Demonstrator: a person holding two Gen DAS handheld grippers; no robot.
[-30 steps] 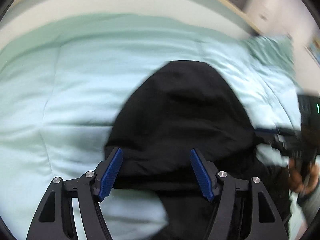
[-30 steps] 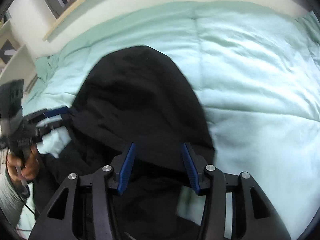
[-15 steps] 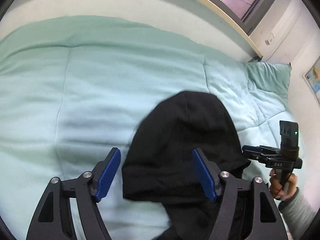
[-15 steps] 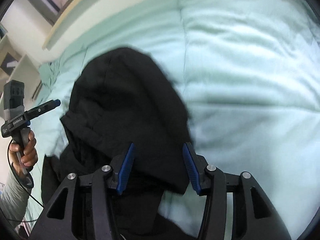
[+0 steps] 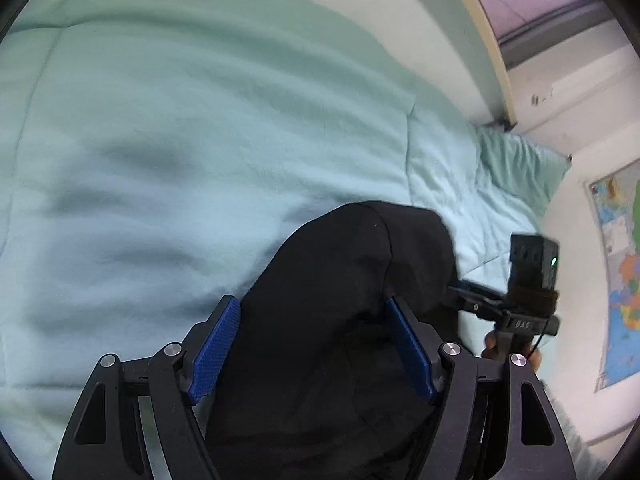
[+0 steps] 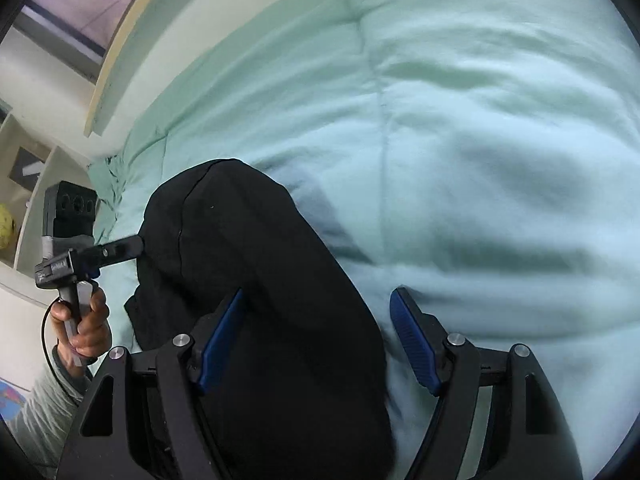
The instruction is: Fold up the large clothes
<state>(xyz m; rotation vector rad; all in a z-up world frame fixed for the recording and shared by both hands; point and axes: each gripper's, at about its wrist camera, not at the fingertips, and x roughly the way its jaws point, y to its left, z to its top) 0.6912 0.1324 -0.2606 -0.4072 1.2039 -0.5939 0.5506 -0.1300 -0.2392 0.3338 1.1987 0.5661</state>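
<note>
A black hooded garment hangs lifted above a pale green bed, its hood rising between my fingers; it also shows in the right wrist view. My left gripper stands wide open with the black cloth bulging between its blue pads. My right gripper is also wide open, the cloth over its left pad. In the left wrist view the right gripper touches the garment's right side. In the right wrist view the left gripper touches its left side. What holds the cloth up is hidden.
The pale green quilted duvet fills the bed beneath. A green pillow lies at the head by the wall. A map poster hangs on the right wall. White shelves stand at the left. A window is behind.
The garment has been lifted off the bed and drawn toward me. Both cameras rose and tilted, so the hood now stands up between the fingers. The right gripper's jaws have widened.
</note>
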